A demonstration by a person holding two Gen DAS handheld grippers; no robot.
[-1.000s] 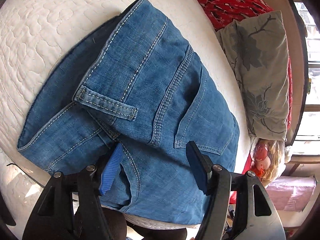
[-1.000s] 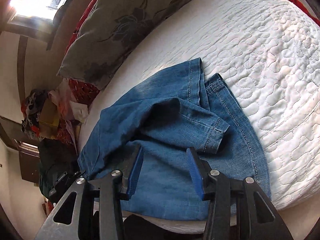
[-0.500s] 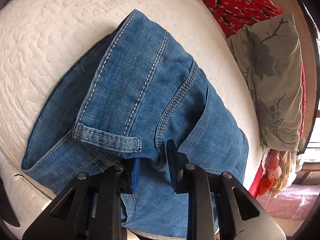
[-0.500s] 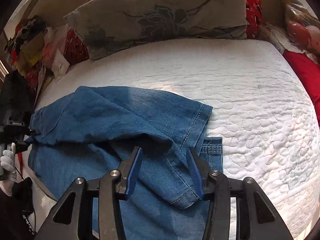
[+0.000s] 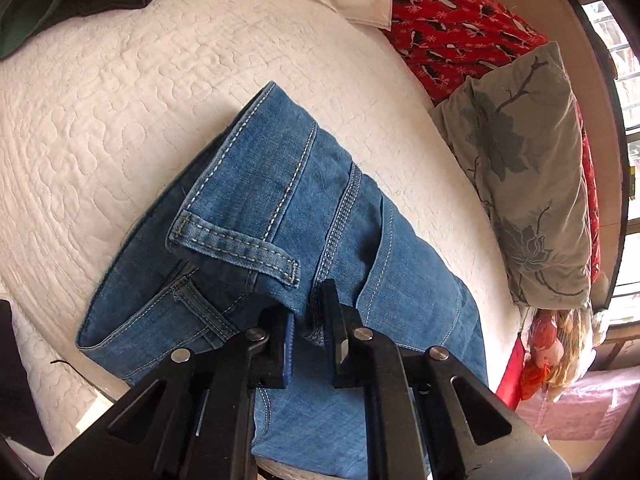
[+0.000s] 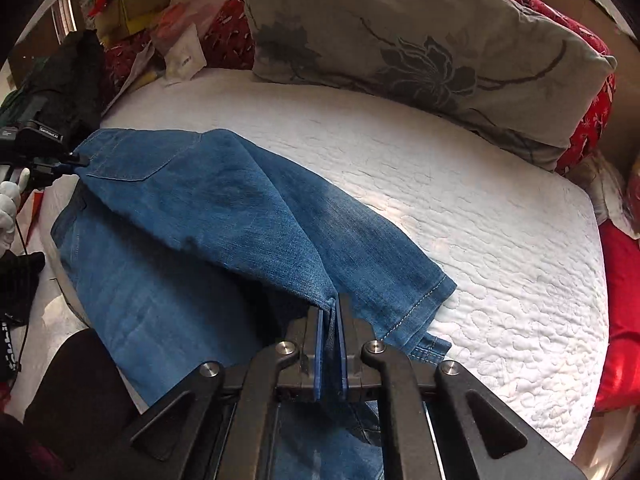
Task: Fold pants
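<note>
1. Denim is pinched at both ends: the right tongs (image 6: 330, 354) are clenched on a fold of the upper trouser leg close to its hem (image 6: 424, 304), with blue cloth squeezed between the blue pads.
2. At the other end the left tongs (image 5: 308, 344) are clenched on the waist of the jeans (image 5: 280, 216), the pads biting just below the belt loop (image 5: 236, 246) beside the thick back seam.
3. Taking the grey flowered pillow (image 6: 420, 48) as landmark, the jeans lie on the white quilted bed (image 6: 460, 200) on the near side of it, with a strip of bare quilt between pillow and denim.
4. Their long axis runs roughly alongside the pillow's length: waist toward the pillow's left end in the right wrist view, hems toward its right end.
5. In that same view the left tongs appear far off at the waist corner, held by a white-gloved hand (image 6: 8, 204).
6. The upper leg is lifted into a ridge from waist to hem, while the lower leg lies flat on the bed beneath it, nearer to the person than to the pillow.
7. My judgement: each hand owns one end of the long axis, so the coming fold turns on bringing hem end and waist end together along the line parallel to the pillow, and the right hand, at the free hems, seems better placed to travel.
</note>
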